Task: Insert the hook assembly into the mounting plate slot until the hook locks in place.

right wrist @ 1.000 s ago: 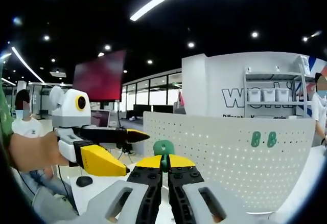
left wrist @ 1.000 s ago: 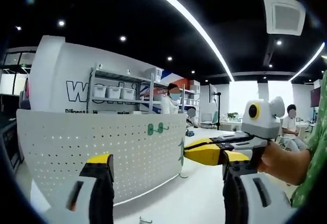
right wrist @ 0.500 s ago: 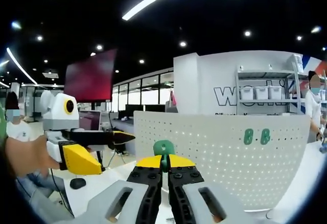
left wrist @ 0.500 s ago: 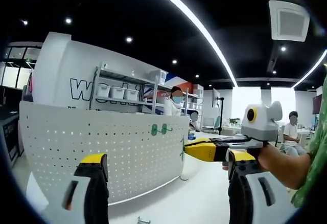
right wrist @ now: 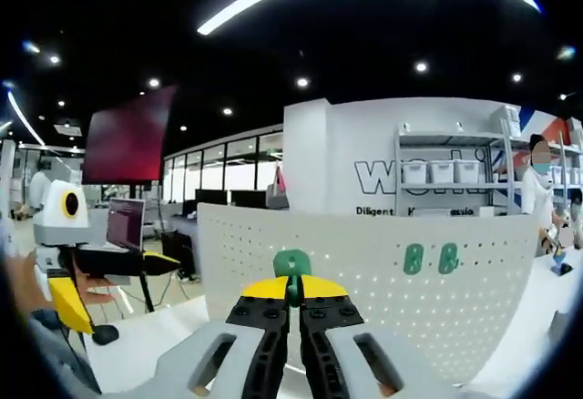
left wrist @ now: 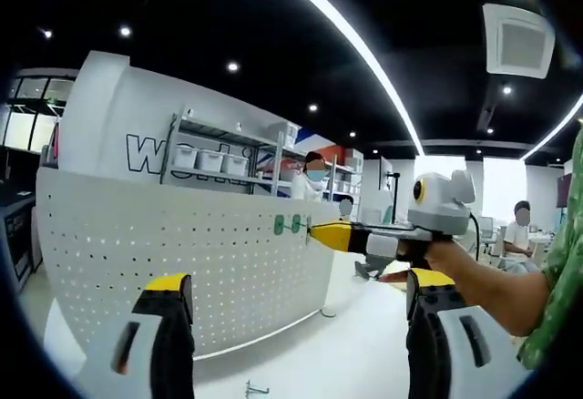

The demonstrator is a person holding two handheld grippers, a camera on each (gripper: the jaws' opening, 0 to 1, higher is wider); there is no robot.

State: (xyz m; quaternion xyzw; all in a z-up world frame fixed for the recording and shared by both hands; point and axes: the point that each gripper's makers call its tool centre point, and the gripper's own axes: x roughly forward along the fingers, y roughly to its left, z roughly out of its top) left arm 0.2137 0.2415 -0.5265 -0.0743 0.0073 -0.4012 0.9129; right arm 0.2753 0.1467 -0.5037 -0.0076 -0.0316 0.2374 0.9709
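Pinching green hook [right wrist: 292,263] — right gripper [right wrist: 292,291]; pegboard [right wrist: 364,271] just beyond

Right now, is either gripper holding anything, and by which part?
The right gripper is shut on the green hook, pinching its lower end so the rounded top sticks out above the jaws. The left gripper is open and empty.

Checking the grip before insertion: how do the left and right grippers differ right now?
The left gripper has its jaws wide apart and empty; the right gripper is shut on the green plastic hook. The right gripper reaches the white perforated mounting plate; the left hangs back. Both have yellow-tipped jaws.
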